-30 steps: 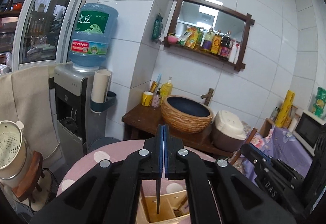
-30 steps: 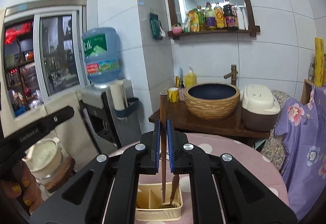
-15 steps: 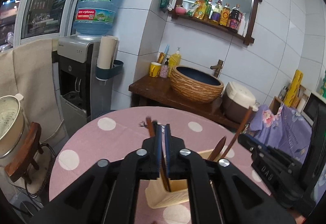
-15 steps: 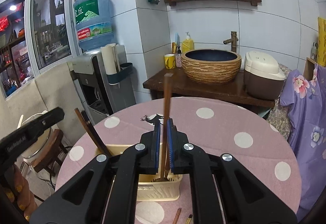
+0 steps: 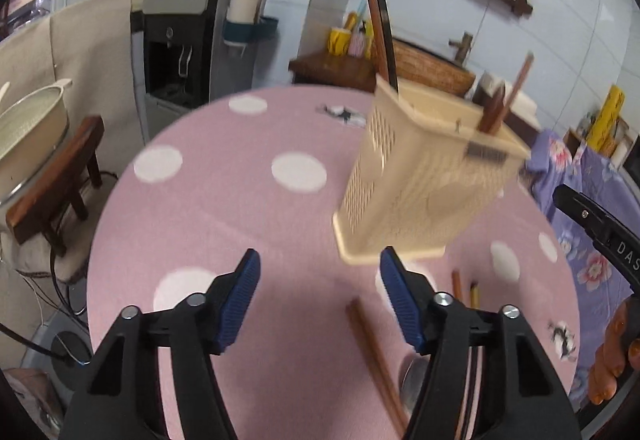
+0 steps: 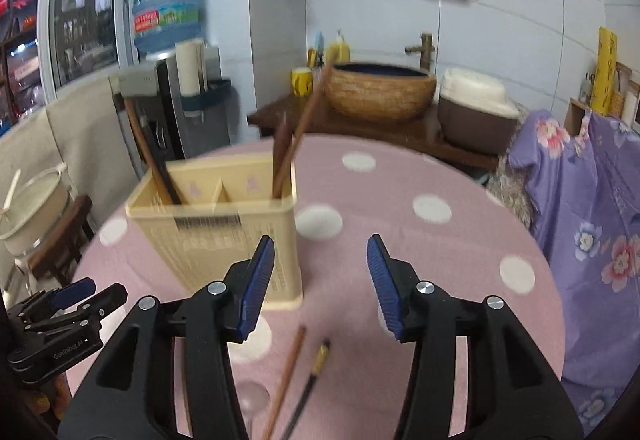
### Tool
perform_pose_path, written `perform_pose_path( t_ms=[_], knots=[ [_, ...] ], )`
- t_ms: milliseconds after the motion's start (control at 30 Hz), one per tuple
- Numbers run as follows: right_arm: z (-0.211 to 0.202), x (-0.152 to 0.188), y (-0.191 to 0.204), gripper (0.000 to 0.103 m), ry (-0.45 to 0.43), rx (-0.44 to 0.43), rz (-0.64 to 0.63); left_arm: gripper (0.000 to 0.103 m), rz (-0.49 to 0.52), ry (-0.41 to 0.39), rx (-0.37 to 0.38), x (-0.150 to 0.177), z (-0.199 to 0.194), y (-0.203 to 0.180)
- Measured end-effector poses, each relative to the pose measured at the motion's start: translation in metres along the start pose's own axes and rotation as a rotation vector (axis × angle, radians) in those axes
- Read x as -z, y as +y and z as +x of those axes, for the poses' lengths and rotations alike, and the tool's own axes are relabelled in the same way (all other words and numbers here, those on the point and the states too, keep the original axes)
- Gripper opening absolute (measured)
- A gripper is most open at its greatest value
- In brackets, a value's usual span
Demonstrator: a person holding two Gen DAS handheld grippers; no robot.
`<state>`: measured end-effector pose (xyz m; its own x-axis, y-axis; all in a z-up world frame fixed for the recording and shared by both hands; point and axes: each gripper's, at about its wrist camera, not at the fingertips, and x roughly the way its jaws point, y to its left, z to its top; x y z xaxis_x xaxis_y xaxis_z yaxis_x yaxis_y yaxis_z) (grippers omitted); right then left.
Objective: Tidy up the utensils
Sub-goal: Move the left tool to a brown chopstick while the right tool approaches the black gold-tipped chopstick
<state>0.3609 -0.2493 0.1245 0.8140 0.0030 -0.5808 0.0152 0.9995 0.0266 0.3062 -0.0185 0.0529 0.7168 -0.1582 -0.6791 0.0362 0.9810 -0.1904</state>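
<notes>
Now both grippers hang open over the pink table, nothing between the pads.

Left gripper (image 5: 320,298): its ribbed blue pads (image 5: 240,300) have just been opening and stand well apart over bare cloth, empty. Right gripper (image 6: 321,282): jaws likewise just been opening, empty, the left pad in front of the basket's lower corner. The cream perforated plastic basket (image 6: 208,228) stands on the spotted table (image 6: 400,176), blurred; dark wooden sticks (image 6: 296,140) lean upright in its compartments. More utensils lie flat in front of it: a brown chopstick (image 6: 289,372), a thin dark one with a gold end (image 6: 310,380), both cut off by the frame.
</notes>
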Motion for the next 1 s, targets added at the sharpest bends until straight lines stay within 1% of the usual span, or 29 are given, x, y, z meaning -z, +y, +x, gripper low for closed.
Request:
perform_pose_path(
  t_ms=[67, 133, 267, 367, 533, 667, 800, 900, 1000],
  knots=[
    [0.006, 0.022, -0.001, 0.049, 0.056, 0.01, 0.001, 0.052, 0.02, 0.034, -0.005, 0.015, 0.004, -0.002],
    [0.012, 0.04, 0.0, 0.049, 0.11, 0.011, -0.007, 0.048, 0.021, 0.064, 0.008, 0.026, 0.006, -0.002],
    [0.025, 0.072, -0.003, 0.049, 0.212, -0.007, 0.045, 0.045, 0.015, 0.117, 0.013, 0.044, 0.012, 0.0],
    [0.029, 0.088, -0.004, 0.048, 0.258, -0.02, 0.077, 0.044, 0.024, 0.136, 0.027, 0.055, 0.012, -0.004],
    [0.027, 0.105, 0.003, 0.048, 0.287, -0.021, 0.091, 0.044, 0.054, 0.138, 0.028, 0.069, 0.009, -0.015],
    [0.027, 0.113, 0.008, 0.048, 0.292, 0.008, 0.08, 0.044, 0.056, 0.149, 0.034, 0.076, 0.011, -0.02],
    [0.028, 0.114, 0.012, 0.047, 0.303, 0.019, 0.073, 0.044, 0.063, 0.151, 0.032, 0.08, 0.013, -0.027],
    [0.029, 0.116, 0.012, 0.047, 0.303, 0.041, 0.062, 0.044, 0.096, 0.141, 0.004, 0.083, 0.014, -0.033],
    [0.03, 0.118, 0.013, 0.047, 0.305, 0.043, 0.056, 0.044, 0.103, 0.137, -0.015, 0.084, 0.015, -0.036]
  ],
)
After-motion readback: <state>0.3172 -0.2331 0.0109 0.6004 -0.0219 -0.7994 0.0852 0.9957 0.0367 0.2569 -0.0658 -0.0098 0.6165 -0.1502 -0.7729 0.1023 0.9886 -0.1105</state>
